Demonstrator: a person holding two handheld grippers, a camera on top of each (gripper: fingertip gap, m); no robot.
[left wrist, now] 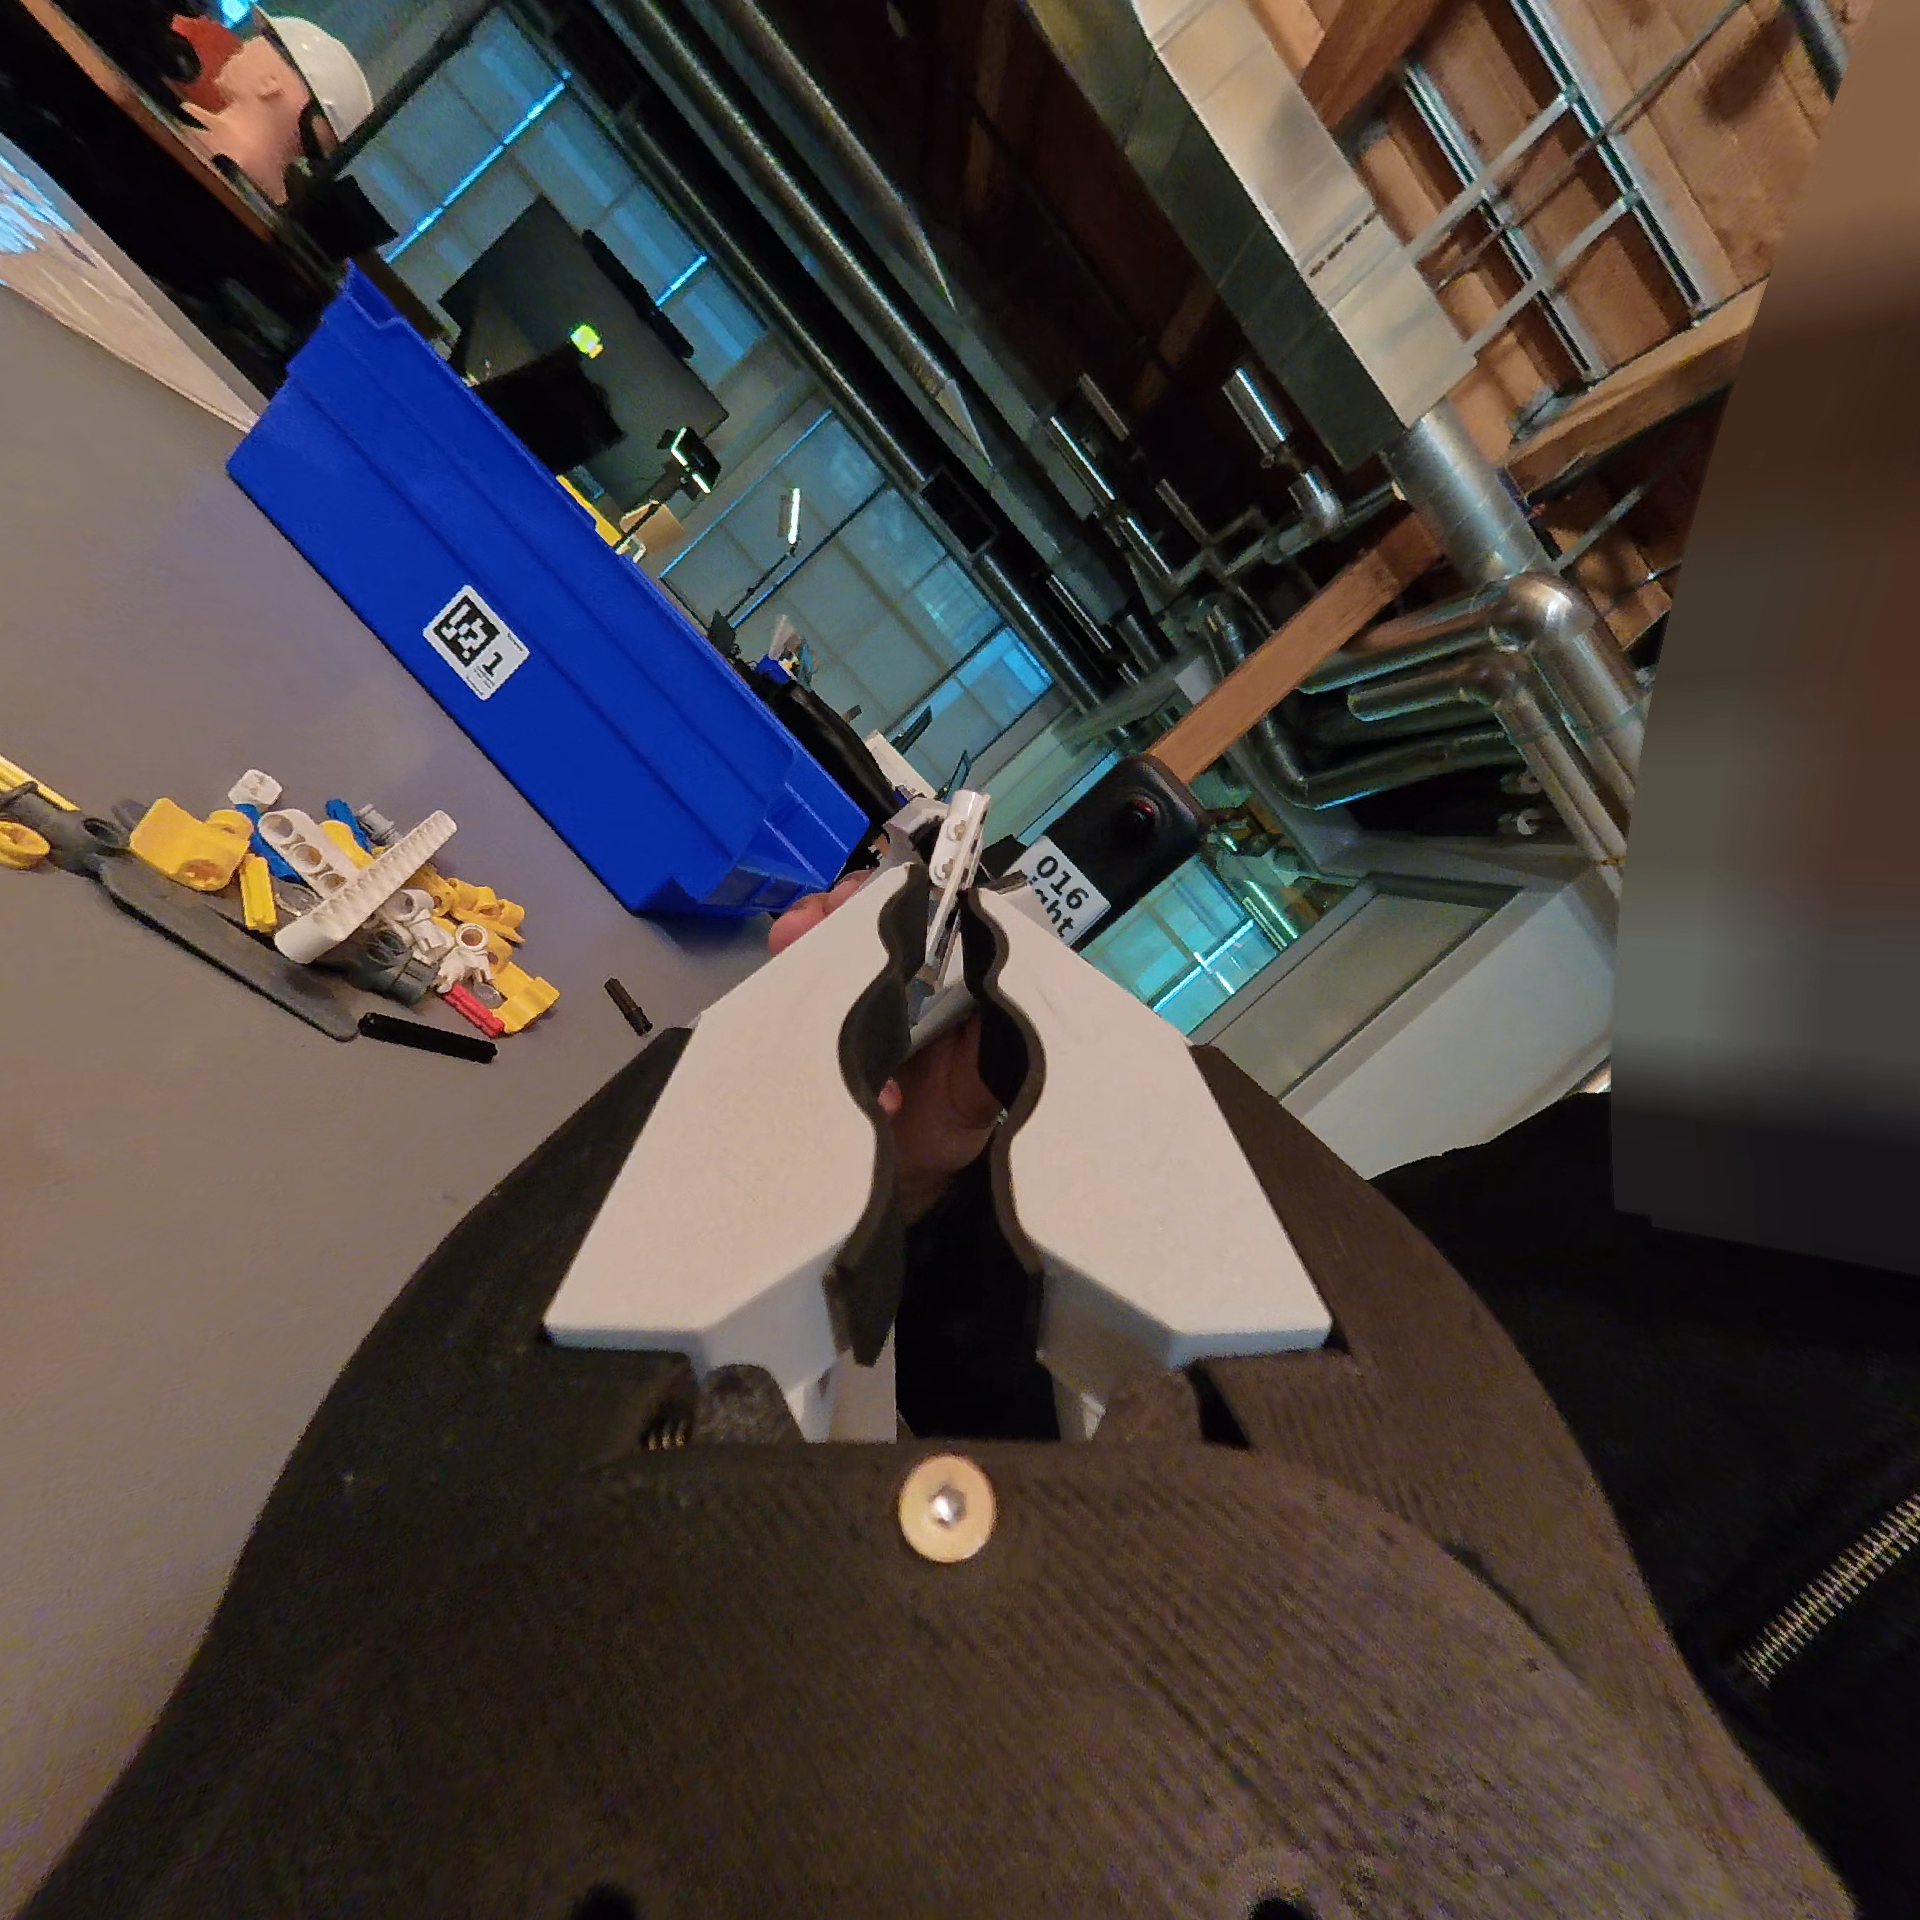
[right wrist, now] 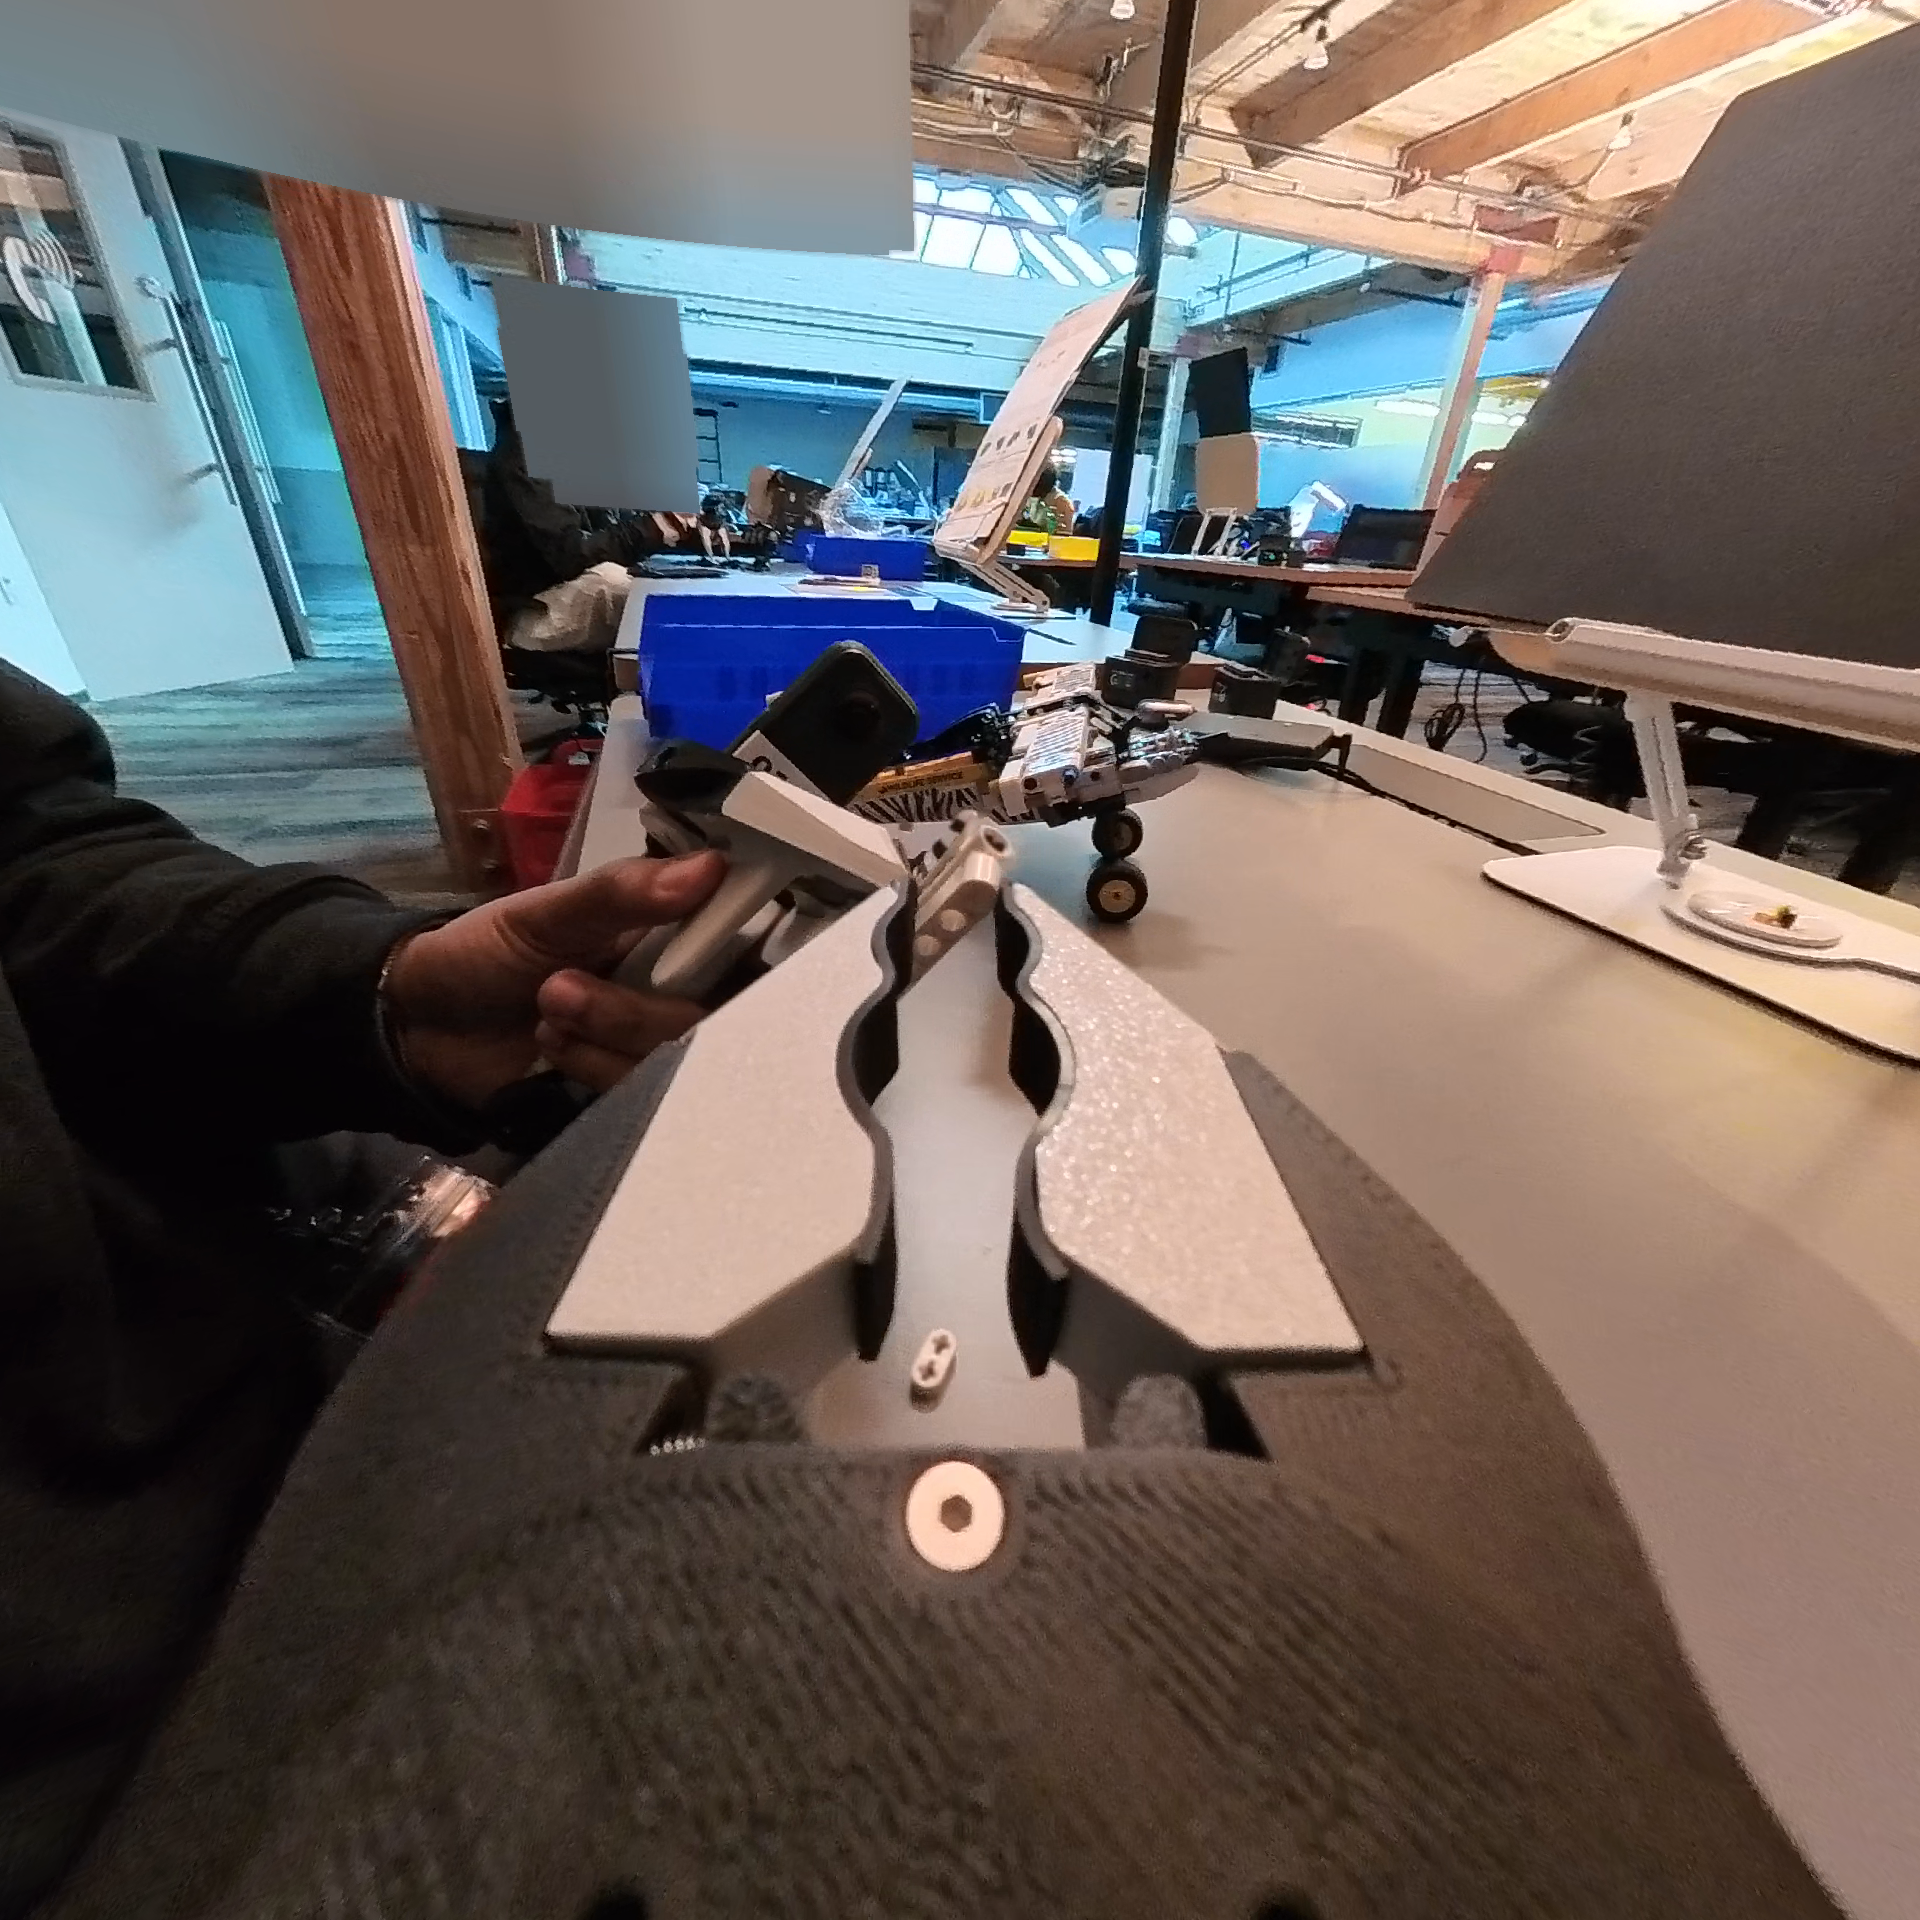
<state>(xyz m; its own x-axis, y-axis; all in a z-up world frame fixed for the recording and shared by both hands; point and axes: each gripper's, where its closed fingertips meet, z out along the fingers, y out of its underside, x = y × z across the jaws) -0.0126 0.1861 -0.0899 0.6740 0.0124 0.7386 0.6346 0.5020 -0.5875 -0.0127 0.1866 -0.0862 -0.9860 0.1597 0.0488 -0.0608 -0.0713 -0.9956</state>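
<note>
In the left wrist view, my left gripper is shut on a thin white toy beam with holes, which sticks up past its fingertips. The right gripper's tips and camera stand just behind it. In the right wrist view, the same white beam, with a short cylinder at its end, lies between the tips of my right gripper. The pads are closed against both of its sides. The left gripper, held by a hand, reaches the beam from the left. Both grippers are above the grey table.
A blue bin stands at the table's back and also shows in the right wrist view. A pile of yellow, white and grey toy parts lies near a black axle. A zebra-striped wheeled model stands beyond the grippers. A small white part lies below them. A white stand base is at right. The tips of both grippers are at nearly the same place.
</note>
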